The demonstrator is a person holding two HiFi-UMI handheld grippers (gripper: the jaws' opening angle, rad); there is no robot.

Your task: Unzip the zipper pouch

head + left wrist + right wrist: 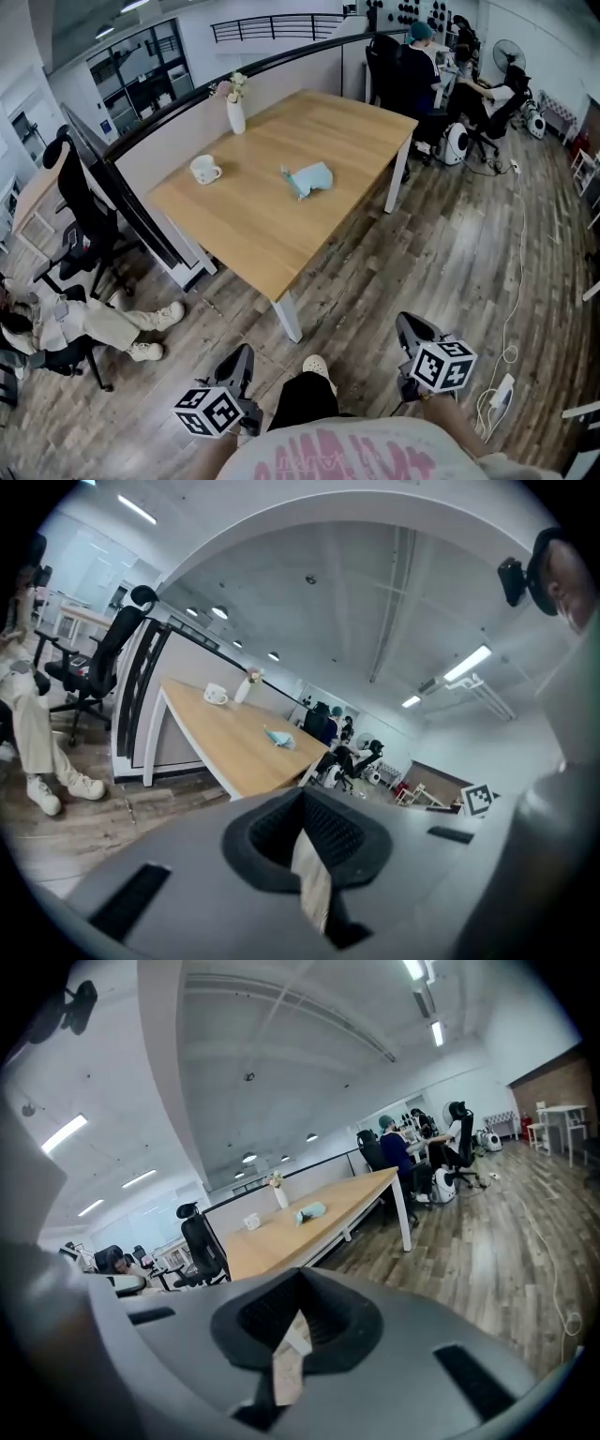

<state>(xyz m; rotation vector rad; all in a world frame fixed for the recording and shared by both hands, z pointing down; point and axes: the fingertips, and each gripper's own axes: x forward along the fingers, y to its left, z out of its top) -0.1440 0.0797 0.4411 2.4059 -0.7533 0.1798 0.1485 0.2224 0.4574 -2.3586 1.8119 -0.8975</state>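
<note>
Here the small pale-teal soft fabric zipper pouch [310,177] lies flat near the middle of the light wooden rectangular table [246,234], with nothing touching it. Its body looks slightly crumpled and uneven in outline, and a darker, narrower bit sticks out at its left end. It is too small in every view to tell whether the zip is closed. In the left gripper view the pouch [277,737] shows as a small teal patch far off on the tabletop, and in the right gripper view [311,1212] likewise.

A white ceramic mug [204,170] stands well apart to the pouch's left, and a white vase with pale flowers [235,112] stands near the table's far edge.

Both grippers hang low beside the person's body, over the wood-plank floor [403,253] and well away from the table. The left gripper [244,354] has its jaws pressed together with nothing between them. The right gripper [406,322] is closed up the same way, also empty.
</note>
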